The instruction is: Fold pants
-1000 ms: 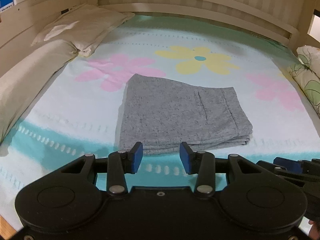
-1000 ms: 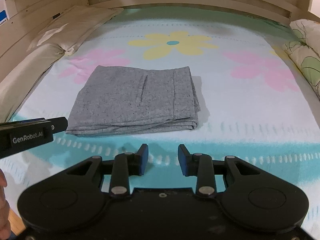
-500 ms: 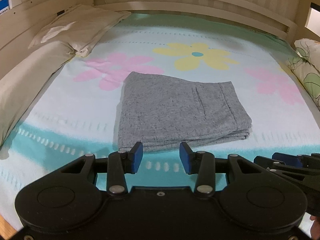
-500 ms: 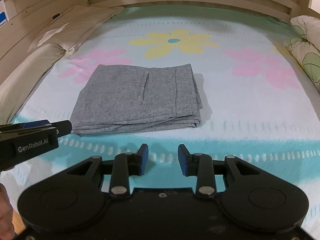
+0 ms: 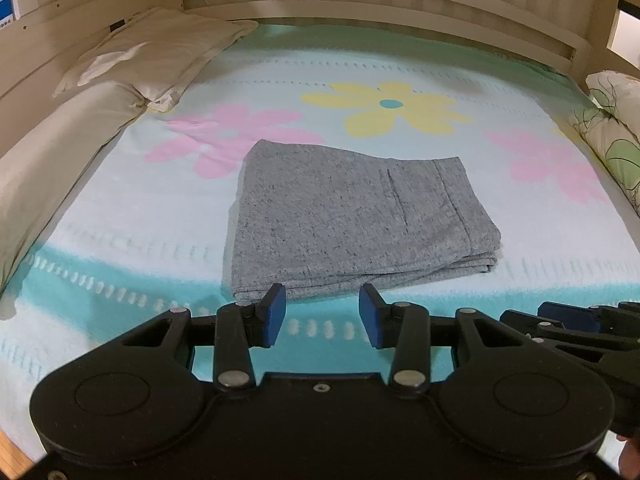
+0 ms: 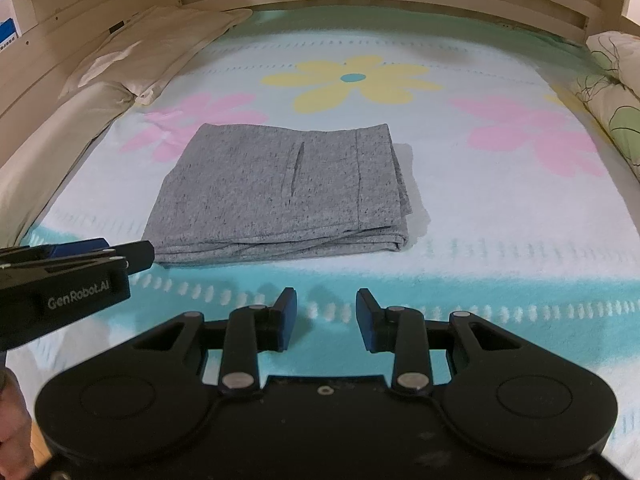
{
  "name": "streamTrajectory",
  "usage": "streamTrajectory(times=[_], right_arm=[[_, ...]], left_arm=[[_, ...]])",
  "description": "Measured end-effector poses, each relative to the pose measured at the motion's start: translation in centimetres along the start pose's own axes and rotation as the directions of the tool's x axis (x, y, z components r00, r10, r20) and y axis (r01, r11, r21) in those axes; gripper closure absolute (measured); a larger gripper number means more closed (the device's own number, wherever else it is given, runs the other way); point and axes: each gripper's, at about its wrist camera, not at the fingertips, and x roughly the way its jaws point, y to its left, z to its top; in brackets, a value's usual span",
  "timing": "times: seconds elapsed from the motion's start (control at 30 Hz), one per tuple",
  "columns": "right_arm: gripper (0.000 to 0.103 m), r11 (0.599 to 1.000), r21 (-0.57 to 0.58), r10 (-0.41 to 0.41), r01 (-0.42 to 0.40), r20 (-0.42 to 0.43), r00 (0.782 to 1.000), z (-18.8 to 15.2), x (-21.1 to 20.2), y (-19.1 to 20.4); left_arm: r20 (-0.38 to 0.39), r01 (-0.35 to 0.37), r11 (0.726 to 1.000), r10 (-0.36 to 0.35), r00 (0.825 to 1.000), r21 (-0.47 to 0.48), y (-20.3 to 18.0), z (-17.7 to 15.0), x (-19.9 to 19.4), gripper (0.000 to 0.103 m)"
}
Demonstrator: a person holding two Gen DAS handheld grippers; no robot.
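Nothing has really moved since a second ago: both grippers hang at the same place before the bed, and the pants lie as before.

Left gripper has its jaws apart, with nothing between the blue pads (only the sheet shows in the gap). Right gripper is the same, jaws apart and empty, a little narrower.

Just ahead of both grippers, the pants are folded into a thick, nearly square packet of grey, speckled knit cloth. A pocket slit and a seam run across the top layer, and the stacked edges show at the near right corner. They do not touch any pad.

The sheet is soft and fuzzy, with flat pink and yellow flowers and a turquoise band. Beyond and to the left lie two pale pillows.

In the right view the left gripper is cut off by the frame, and a hand at the lower left corner is only partly seen.
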Motion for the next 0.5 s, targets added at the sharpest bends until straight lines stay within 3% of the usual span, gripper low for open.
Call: streamTrajectory(times=[0.5], right_arm=[[0.068, 1.000, -0.015, 0.005, -0.005, -0.016, 1.000, -0.13, 0.29, 0.12]], left_arm=[[-0.008, 0.007, 1.000, -0.007, 1.000, 0.003, 0.01, -0.07, 0.11, 0.053]])
